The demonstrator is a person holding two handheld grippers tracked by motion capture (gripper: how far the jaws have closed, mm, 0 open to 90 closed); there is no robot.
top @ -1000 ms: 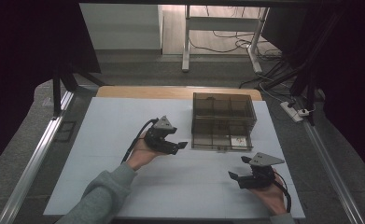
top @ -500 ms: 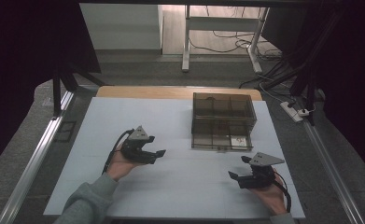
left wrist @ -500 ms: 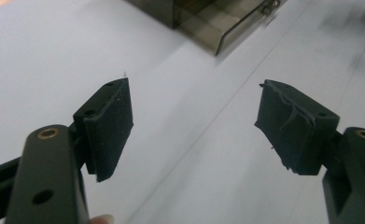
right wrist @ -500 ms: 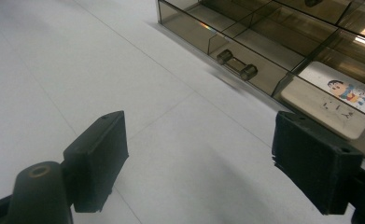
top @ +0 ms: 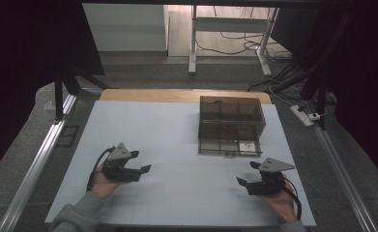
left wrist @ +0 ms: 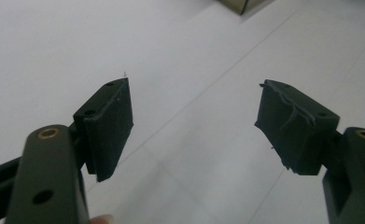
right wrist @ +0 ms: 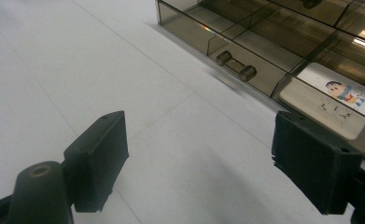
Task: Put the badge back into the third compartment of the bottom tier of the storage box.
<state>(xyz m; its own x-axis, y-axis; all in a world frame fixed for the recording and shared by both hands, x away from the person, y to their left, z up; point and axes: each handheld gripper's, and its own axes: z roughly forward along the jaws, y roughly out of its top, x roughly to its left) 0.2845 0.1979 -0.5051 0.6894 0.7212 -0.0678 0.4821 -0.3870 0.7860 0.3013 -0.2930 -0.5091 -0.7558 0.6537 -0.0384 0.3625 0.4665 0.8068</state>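
Smoked plastic drawer box point(top: 231, 125) sits at worktop point(top: 177, 130) far right, bottom drawer point(right wrist: 245, 65) pulled out w/ cartoon-boy card point(right wrist: 332, 100); no legible text. Left gripper point(top: 140, 162) & right gripper point(top: 248, 174): jaws spread, empty.

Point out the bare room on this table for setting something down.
Free: the white table left of the smoky drawer box, and the strip between the left gripper and the right gripper. Crowded: in front of the box, where its open drawer with a cartoon card juts toward the right gripper.
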